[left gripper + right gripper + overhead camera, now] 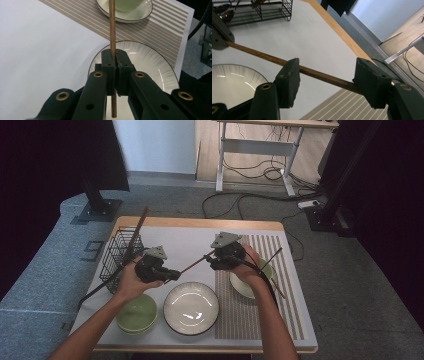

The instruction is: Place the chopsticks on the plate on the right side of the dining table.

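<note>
A white ribbed plate (191,308) sits at the near middle of the table (200,224). Just left of the plate stands a green bowl (137,314). Farther left and behind the plate is a black wire basket (120,256). Right of the plate lies a striped placemat (250,315), bearing a second plate (140,13) with a green bowl (126,5) in it.
</note>
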`<state>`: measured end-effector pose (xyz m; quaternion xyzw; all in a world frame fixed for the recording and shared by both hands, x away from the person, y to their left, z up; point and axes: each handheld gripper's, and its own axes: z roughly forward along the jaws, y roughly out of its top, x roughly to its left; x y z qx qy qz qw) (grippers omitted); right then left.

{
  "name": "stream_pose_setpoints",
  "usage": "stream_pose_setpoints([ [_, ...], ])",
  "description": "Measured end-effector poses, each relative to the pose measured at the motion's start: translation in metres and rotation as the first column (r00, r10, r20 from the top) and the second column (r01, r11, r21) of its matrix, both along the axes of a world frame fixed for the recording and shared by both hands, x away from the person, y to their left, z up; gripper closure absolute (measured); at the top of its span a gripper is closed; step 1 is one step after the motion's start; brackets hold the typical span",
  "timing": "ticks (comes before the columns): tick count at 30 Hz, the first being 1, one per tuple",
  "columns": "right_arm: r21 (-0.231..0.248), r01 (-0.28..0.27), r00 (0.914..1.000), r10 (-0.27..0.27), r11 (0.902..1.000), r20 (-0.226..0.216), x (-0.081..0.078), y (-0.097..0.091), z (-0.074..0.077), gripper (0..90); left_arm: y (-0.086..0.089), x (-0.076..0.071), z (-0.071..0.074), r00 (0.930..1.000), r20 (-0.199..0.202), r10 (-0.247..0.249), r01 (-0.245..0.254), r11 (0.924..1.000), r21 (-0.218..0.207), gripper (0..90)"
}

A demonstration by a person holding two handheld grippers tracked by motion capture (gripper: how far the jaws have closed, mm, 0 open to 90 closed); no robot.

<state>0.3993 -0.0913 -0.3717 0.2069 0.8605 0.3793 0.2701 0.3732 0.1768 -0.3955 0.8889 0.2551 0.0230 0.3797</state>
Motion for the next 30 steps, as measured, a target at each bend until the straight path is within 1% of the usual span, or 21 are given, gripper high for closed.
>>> stream_pose_setpoints([
  [2,-0.015,-0.005,1.0,0.005,0.9999,0.004,0.0,0.0,-0.001,37.0,0.0,0.0,0.0,1.0,-0.003,-0.002,0.002,1.0,-0.001,86.9],
  [11,-0.053,-0.022,0.9997,0.022,0.9984,0.011,0.0,-0.002,-0.004,36.9,0.001,0.001,0.001,0.9999,-0.006,-0.008,0.008,1.0,0.0,86.9],
  [12,-0.071,-0.027,0.9994,0.028,0.9971,0.019,0.0,-0.002,-0.005,36.9,0.001,0.001,0.002,0.9999,-0.005,-0.009,0.01,1.0,0.003,86.8],
  [13,-0.071,-0.027,0.9994,0.028,0.9971,0.019,0.0,-0.002,-0.005,36.9,0.001,0.001,0.002,0.9999,-0.005,-0.009,0.01,1.0,0.003,86.8],
  [15,-0.095,-0.036,0.999,0.038,0.9948,0.024,-0.001,-0.004,-0.006,37.3,0.002,0.001,0.002,0.9999,-0.006,-0.012,0.012,0.9999,0.006,86.8],
  [16,-0.095,-0.036,0.999,0.038,0.9948,0.024,-0.001,-0.004,-0.006,37.3,0.002,0.001,0.002,0.9999,-0.006,-0.012,0.012,0.9999,0.006,86.8],
  [17,-0.108,-0.035,0.9989,0.038,0.9935,0.026,-0.001,-0.004,-0.007,37.4,0.002,0.001,0.002,0.9999,-0.007,-0.013,0.013,0.9999,0.007,86.8],
  [19,-0.141,-0.036,0.9987,0.041,0.9893,0.031,-0.001,-0.004,-0.009,38.7,0.002,0.001,0.003,0.9998,-0.009,-0.016,0.016,0.9999,0.006,86.7],
  [22,-0.199,-0.021,0.9985,0.031,0.9797,0.046,-0.002,-0.005,-0.012,44.7,0.003,0.001,0.002,0.9997,-0.012,-0.021,0.021,0.9998,0.004,86.7],
  [25,-0.212,-0.025,0.9986,0.034,0.977,0.041,-0.001,-0.007,-0.014,48.3,0.003,0.002,0.002,0.9995,-0.017,-0.027,0.027,0.9996,0.001,86.6],
  [26,-0.245,-0.033,0.9982,0.044,0.969,0.04,-0.002,-0.008,-0.016,52.7,0.003,0.003,0.002,0.9993,-0.02,-0.031,0.031,0.9995,-0.002,86.6],
  [27,-0.245,-0.033,0.9982,0.044,0.969,0.04,-0.002,-0.008,-0.016,52.7,0.003,0.003,0.002,0.9993,-0.02,-0.031,0.031,0.9995,-0.002,86.6],
  [28,-0.276,-0.042,0.9976,0.055,0.9601,0.041,-0.002,-0.009,-0.018,56.3,0.003,0.003,0.002,0.9992,-0.023,-0.032,0.032,0.9995,-0.006,86.7],
  [30,-0.293,-0.05,0.9971,0.064,0.9549,0.041,-0.002,-0.009,-0.019,58.1,0.004,0.004,0.003,0.9989,-0.031,-0.036,0.035,0.9993,-0.009,86.7],
])
